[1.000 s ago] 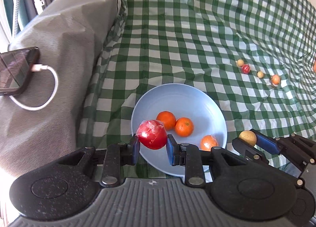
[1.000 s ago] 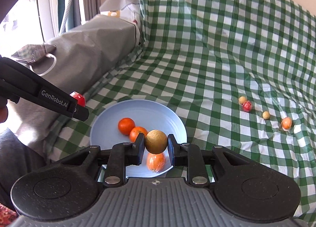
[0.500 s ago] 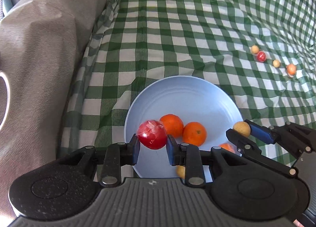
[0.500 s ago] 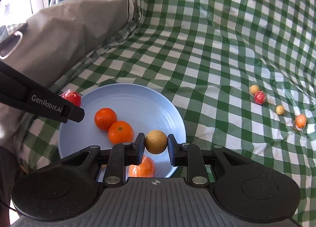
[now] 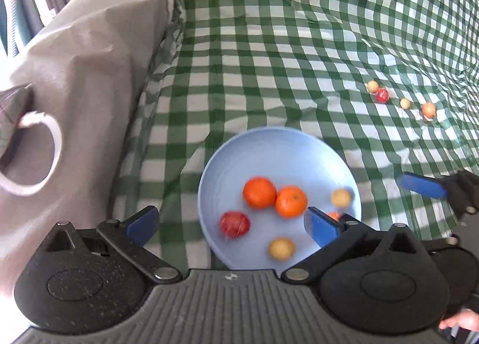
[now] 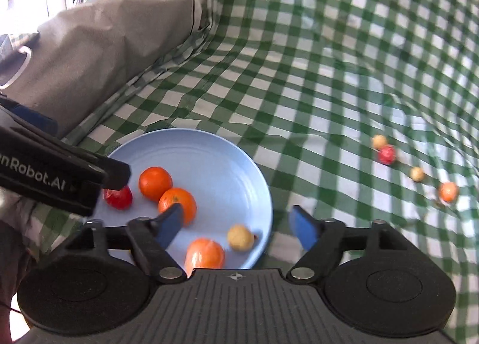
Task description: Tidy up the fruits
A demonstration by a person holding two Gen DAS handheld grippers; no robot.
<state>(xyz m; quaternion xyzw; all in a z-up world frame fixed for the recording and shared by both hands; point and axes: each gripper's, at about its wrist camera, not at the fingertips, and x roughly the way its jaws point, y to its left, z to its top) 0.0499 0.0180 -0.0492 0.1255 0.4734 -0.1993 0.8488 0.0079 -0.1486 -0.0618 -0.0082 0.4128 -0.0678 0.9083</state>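
Left wrist, green checked cloth (image 5: 269, 59), grey cover (image 5: 89, 74)

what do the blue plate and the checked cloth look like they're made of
The blue plate looks like smooth plastic or melamine, possibly glazed ceramic: even pale colour, faint concentric rings, soft sheen. The checked cloth looks like thin woven fabric or perhaps coated plastic sheet: it wrinkles and drapes in soft folds, with some glare.

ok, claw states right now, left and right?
Left claw: jaws opening, nothing between them; red fruit lies on the plate.
Right claw: jaws opening, empty; tan fruit lies on the plate.
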